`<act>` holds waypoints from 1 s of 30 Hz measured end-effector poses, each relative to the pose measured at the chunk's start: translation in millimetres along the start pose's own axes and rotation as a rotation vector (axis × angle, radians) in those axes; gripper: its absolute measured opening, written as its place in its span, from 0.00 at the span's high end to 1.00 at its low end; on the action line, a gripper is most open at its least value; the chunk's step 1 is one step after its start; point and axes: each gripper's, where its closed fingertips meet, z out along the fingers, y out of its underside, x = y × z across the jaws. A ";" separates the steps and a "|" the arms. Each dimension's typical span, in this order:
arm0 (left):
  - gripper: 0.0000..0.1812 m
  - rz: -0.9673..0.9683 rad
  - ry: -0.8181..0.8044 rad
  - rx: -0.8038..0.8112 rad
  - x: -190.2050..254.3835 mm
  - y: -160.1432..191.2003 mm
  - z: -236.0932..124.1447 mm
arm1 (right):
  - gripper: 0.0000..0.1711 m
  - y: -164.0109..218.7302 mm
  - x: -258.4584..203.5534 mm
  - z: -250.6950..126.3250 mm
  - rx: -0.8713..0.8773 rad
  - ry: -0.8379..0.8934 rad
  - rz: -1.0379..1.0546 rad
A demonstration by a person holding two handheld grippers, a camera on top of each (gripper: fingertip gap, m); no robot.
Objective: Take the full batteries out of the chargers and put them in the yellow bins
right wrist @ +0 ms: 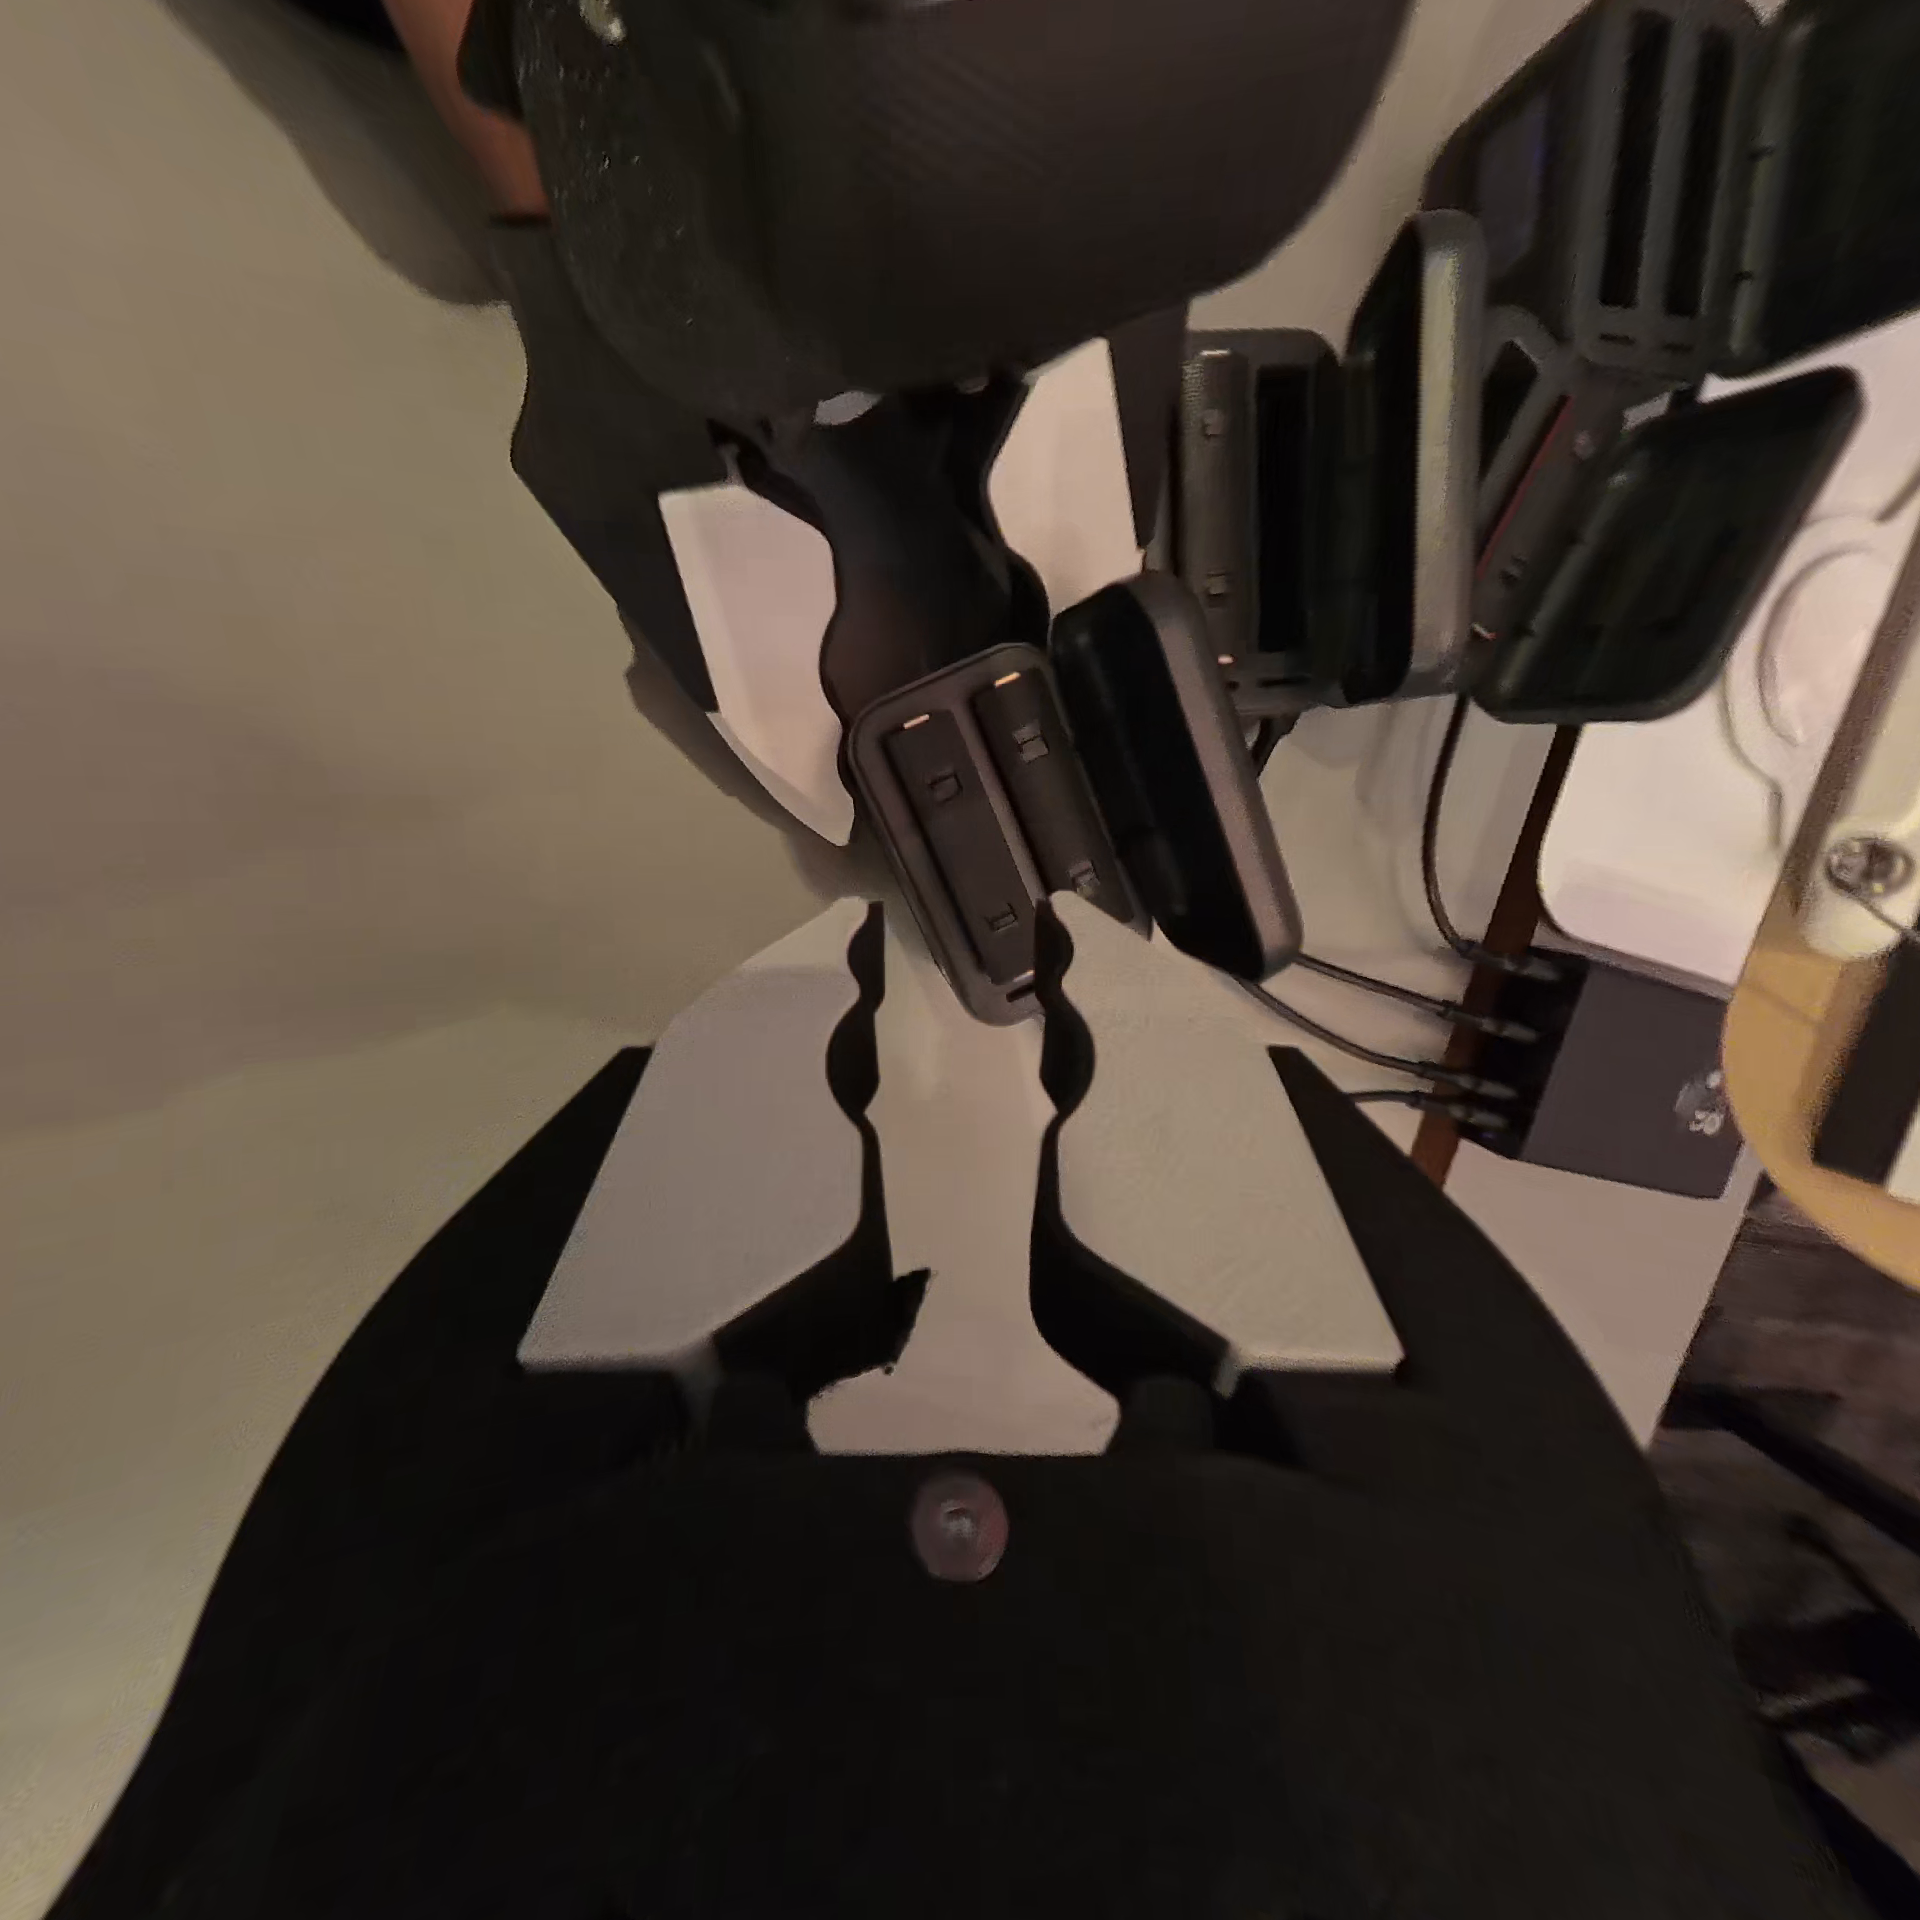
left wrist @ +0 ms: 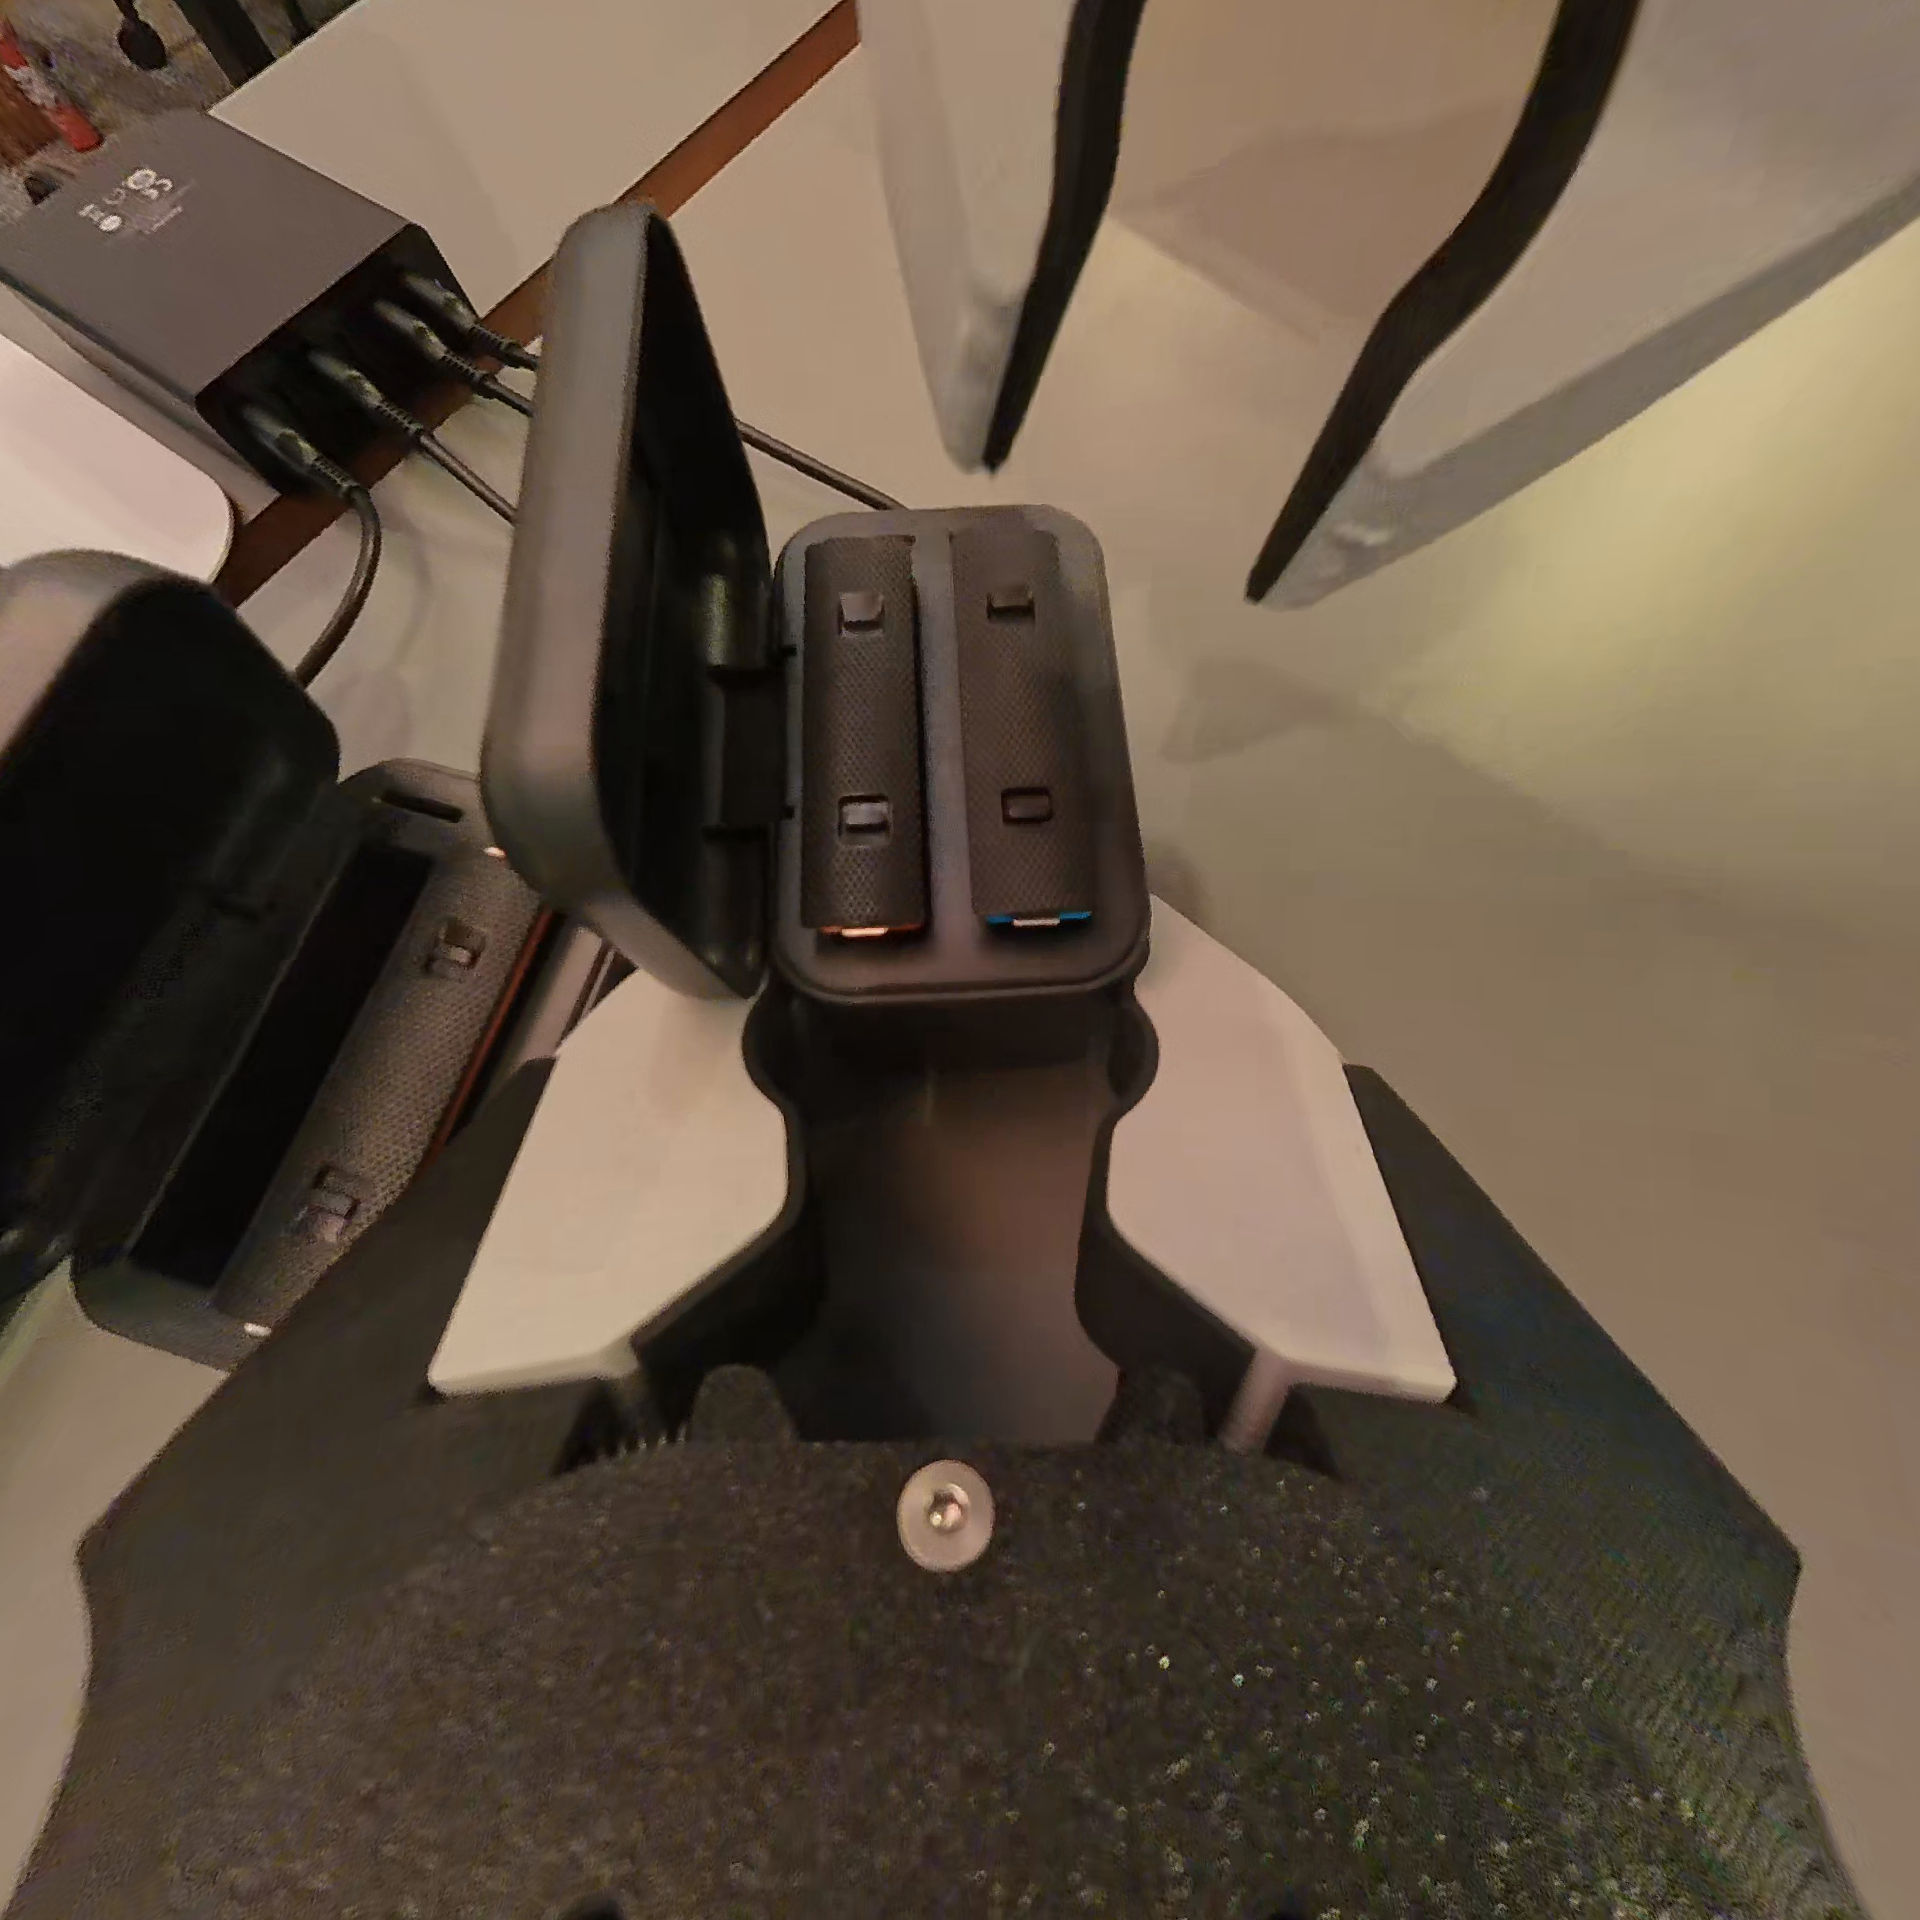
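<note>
The left tongs [left wrist: 951,1029] clamp the near end of the charger [left wrist: 961,748] at frame centre, lid [left wrist: 623,603] swung open to the left. Two batteries [left wrist: 862,732] lie side by side in it, long axes running straight away from these tongs. The right tongs [right wrist: 961,925] — parted narrowly, holding nothing — come from the opposite end, tips at the charger's far edge, straddling one battery [right wrist: 961,847]. They look nearer for the pull; no yellow bin is clearly visible.

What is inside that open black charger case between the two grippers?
The open charger case holds two black textured batteries side by side: one with an orange end, one with a blue end. Their lower parts sit hidden inside the slots.
</note>
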 end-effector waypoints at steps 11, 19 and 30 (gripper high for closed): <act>0.68 0.018 0.041 0.002 -0.1 0.2 -0.3 | 0.87 2.8 -0.1 26.4 -0.173 -0.071 -0.224; 0.68 0.018 0.081 0.002 -1.1 1.3 -1.1 | 0.88 2.1 1.6 28.1 -0.235 -0.154 -0.338; 0.68 0.032 0.087 0.001 -2.1 2.3 -2.0 | 0.92 -0.4 4.6 27.2 -0.213 -0.157 -0.329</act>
